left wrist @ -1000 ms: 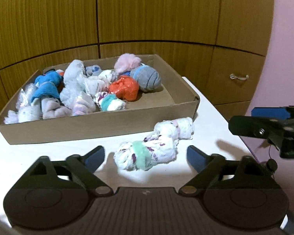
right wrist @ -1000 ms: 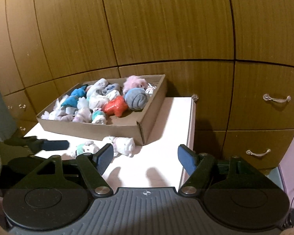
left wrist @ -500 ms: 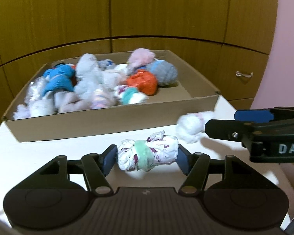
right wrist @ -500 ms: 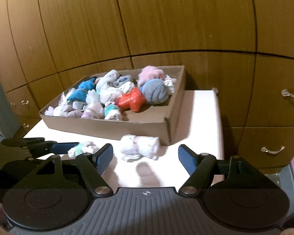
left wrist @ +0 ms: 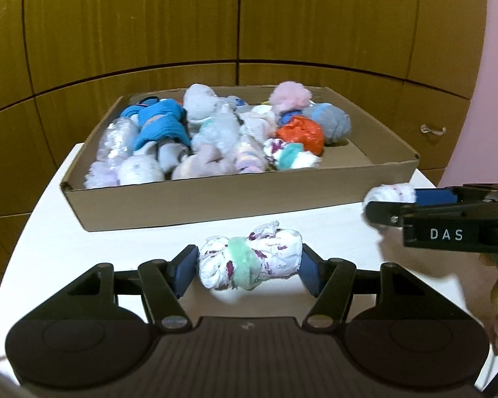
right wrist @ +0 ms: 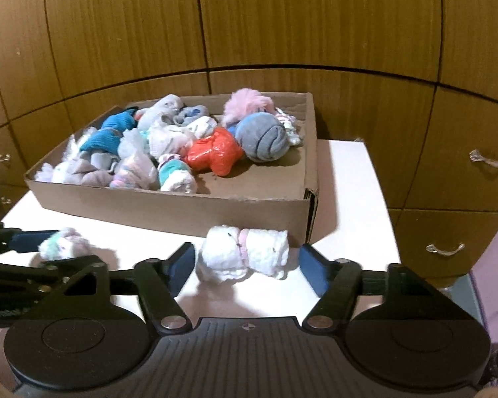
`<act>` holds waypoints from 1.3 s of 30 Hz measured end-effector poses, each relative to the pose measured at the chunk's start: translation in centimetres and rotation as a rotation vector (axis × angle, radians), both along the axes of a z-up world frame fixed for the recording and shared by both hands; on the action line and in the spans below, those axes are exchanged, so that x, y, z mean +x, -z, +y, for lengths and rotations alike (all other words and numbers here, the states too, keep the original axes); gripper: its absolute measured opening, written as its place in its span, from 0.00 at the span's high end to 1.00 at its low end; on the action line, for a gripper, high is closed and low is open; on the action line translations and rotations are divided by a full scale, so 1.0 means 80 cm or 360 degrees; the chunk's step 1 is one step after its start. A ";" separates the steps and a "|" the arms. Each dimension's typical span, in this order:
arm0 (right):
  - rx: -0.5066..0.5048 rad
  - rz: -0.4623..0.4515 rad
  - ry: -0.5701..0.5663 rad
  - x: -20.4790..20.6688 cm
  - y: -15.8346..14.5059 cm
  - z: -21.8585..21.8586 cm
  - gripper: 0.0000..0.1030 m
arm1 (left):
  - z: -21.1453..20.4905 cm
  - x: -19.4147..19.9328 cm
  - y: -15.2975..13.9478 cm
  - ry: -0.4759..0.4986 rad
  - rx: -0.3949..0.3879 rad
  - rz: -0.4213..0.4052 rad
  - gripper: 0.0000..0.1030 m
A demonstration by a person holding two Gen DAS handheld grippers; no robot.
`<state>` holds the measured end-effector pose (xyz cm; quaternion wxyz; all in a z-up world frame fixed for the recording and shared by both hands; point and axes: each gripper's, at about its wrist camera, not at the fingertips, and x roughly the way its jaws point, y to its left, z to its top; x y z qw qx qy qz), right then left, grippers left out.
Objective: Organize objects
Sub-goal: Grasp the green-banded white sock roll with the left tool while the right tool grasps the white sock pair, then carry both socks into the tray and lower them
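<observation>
Both tools are set low over the white tabletop (left wrist: 49, 232), each straddling one rolled sock bundle that lies just short of the cardboard box (left wrist: 215, 204).

Left tool (left wrist: 247, 265): its blue pads press on the two ends of the white bundle with the mint band (left wrist: 249, 262). We read this as a grip taken end to end, along the roll's length, so the roll cannot unwind when lifted. The jaws closed to this width within the last second and have stopped there.

Right tool (right wrist: 247, 267): the jaws have just been closing, with the fluffy white bundle with the pink band (right wrist: 245, 255) between them. The left pad sits at the bundle's end; a narrow gap shows at the right pad, so we judge this grip not yet made. The jaws stand at a middling width.

The box lies straight ahead of both tools, beyond the bundles. It already holds many rolled socks, crowded toward the side left of the tools, among them an orange bundle (right wrist: 215, 152) and a grey-blue ball (right wrist: 264, 139). Bare cardboard floor shows ahead-right of the right tool. We judge that corner the sensible target for both bundles.

Taking both bundles at once saves a trip. One risk: the tools stand close side by side, so their lifts need to keep apart.
</observation>
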<state>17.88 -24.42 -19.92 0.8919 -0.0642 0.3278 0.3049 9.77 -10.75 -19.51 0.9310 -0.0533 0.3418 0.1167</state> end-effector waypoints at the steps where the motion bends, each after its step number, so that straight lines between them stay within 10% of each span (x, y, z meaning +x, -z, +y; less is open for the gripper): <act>1: -0.0011 -0.0010 0.0002 -0.001 0.000 0.001 0.43 | 0.003 0.000 0.000 0.0000 -0.0003 0.0000 0.42; 14: 0.0049 -0.0109 -0.0135 -0.034 -0.040 -0.056 0.46 | 0.001 -0.007 -0.040 0.0173 0.0018 -0.0051 0.42; 27: -0.0026 -0.0324 -0.0496 0.022 -0.156 -0.044 0.46 | -0.016 0.100 -0.123 0.0462 -0.0067 -0.0079 0.42; 39: -0.0469 -0.0269 -0.0926 0.075 -0.107 0.021 0.46 | -0.016 0.172 -0.055 0.0714 -0.0021 0.0178 0.42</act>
